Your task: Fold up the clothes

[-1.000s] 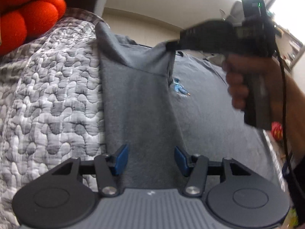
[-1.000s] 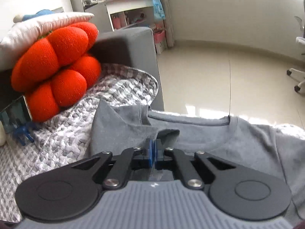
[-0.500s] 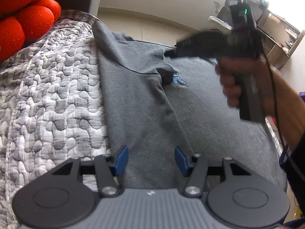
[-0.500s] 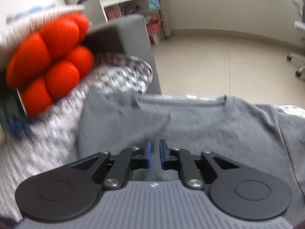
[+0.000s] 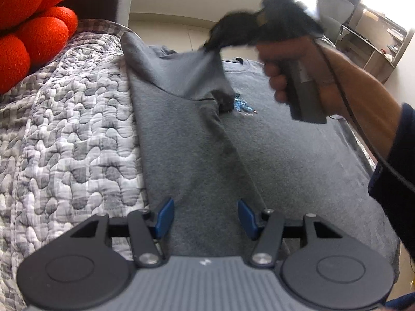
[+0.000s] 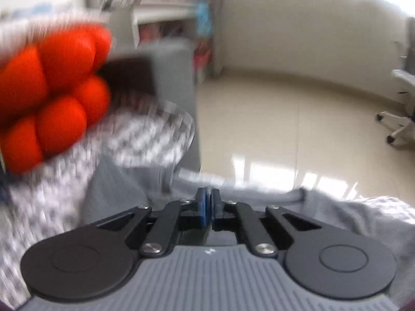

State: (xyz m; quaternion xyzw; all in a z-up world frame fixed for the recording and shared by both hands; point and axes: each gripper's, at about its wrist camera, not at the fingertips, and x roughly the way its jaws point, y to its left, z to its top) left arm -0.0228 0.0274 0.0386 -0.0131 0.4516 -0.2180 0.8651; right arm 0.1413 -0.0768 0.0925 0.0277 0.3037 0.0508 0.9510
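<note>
1. Grey T-shirt [image 5: 272,150]: spread flat on the quilted bedspread [image 5: 64,134], one side folded inward over the body.
2. Sleeve [image 5: 197,77]: lifted off the shirt, pulled taut upward.
3. Right tool [image 5: 210,44]: clenched on the sleeve's tip; held in a hand [image 5: 293,72].
4. Left tool [image 5: 205,215]: released, blue pads apart, hovering over the folded strip near the hem.
5. Orange cushion [image 5: 33,23]: at the bedspread's far corner.

A grey T-shirt [image 5: 285,160] lies spread flat beside the quilted blanket [image 5: 67,129], its near side folded inward, the sleeve [image 5: 197,75] lifted off the body (small blue chest print [image 5: 242,106]).
</note>
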